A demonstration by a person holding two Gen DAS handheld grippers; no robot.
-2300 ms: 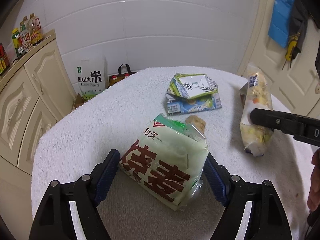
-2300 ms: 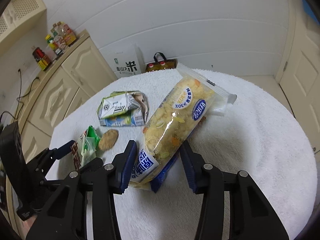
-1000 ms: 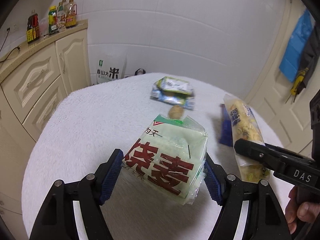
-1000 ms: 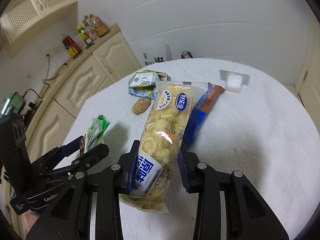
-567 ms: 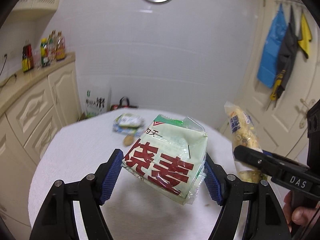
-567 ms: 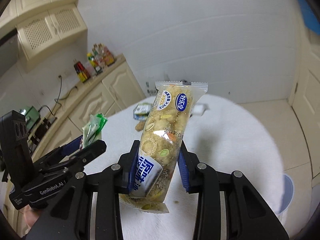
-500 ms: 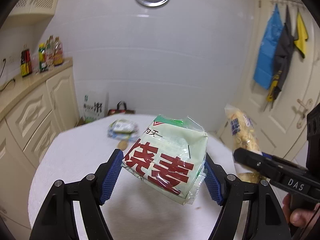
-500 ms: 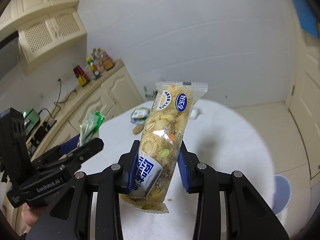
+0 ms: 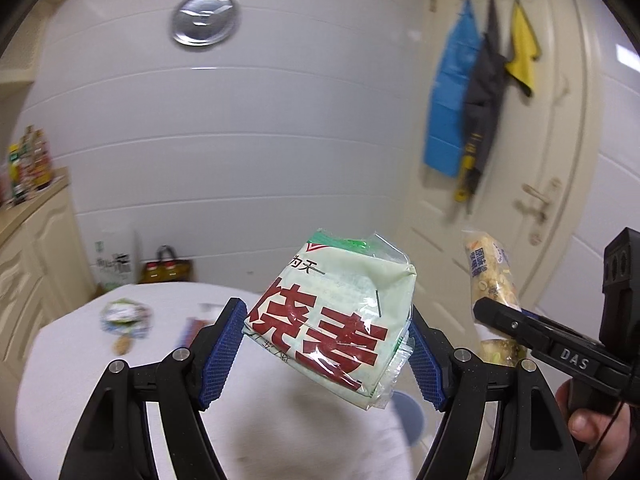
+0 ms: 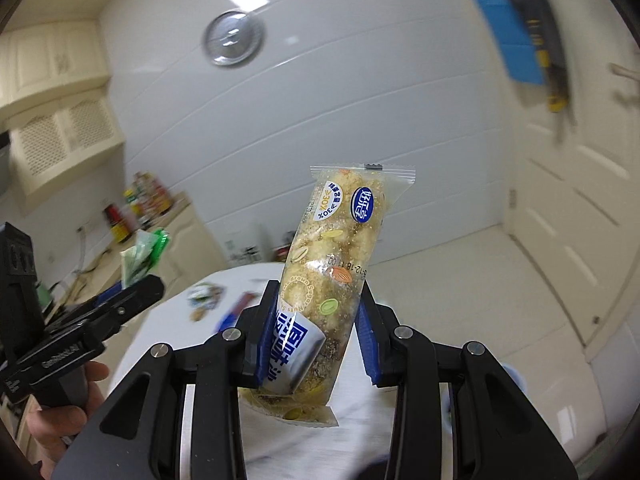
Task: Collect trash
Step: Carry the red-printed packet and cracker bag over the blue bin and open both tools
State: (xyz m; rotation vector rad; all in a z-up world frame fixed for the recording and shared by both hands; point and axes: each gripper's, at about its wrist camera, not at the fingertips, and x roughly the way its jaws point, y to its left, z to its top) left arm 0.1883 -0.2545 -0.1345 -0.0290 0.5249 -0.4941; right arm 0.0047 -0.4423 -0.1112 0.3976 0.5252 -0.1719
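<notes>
The left hand-held gripper is clamping a crinkly pale-green plastic packet at frame centre, while the right hand-held gripper is pinching a long clear-wrapped snack bar above the white fuzzy surface.

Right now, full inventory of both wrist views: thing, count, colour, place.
noodle packet: 1, pale green with red characters, clamped in left gripper, off the table
snack bar packet: 1, clear with blue labels, clamped in right gripper, standing upright
crumpled carton: 1, green-white, far left of table
brown lump: 1, tan, just in front of the carton
flat wrapper: 1, blue-orange, mid-table behind left finger
table: 1, round, white cover
bin: 1, blue, on the floor past the table's edge, partly hidden
clock: 1, silver, on wall
hanging cloths: 3, blue, dark, yellow, on door
bottles: several, mixed, on the counter
left gripper: black, blue pads
right gripper: black, blue pads
</notes>
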